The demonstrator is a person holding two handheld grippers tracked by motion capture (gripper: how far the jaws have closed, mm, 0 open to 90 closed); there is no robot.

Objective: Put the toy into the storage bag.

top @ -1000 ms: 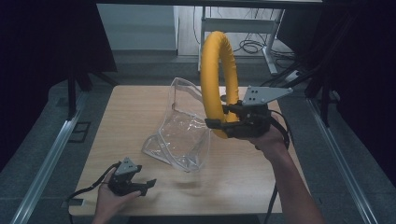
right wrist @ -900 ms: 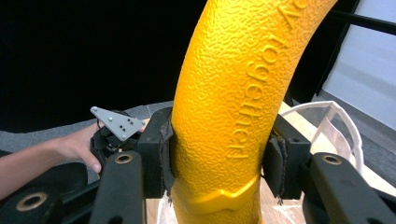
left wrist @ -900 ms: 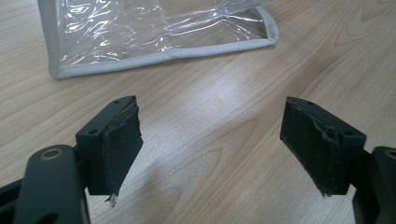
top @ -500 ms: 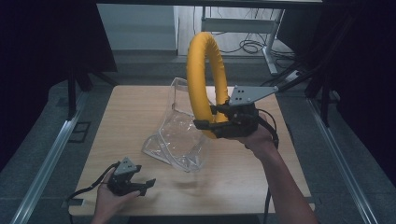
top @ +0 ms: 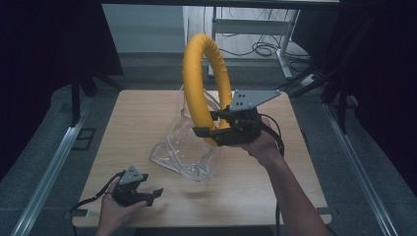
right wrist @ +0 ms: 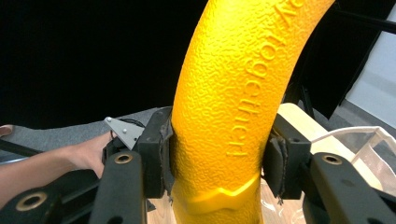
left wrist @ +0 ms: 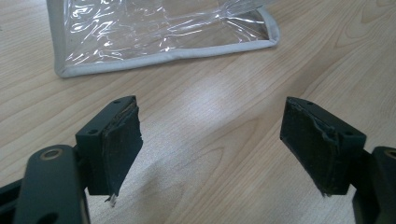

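Right gripper (top: 204, 132) clamped on the lower arc of the yellow ring (top: 201, 83), pads tight on both sides. Ring held upright in the air, just above the clear plastic bag (top: 189, 147) — likely lined up to drop into its open mouth. Bag stands mid-tabletop (top: 128, 123), looks empty. Left gripper (top: 147, 194) rests near the front edge, jaws wide apart, holding nothing, well apart from the bag; probably free to steady it.
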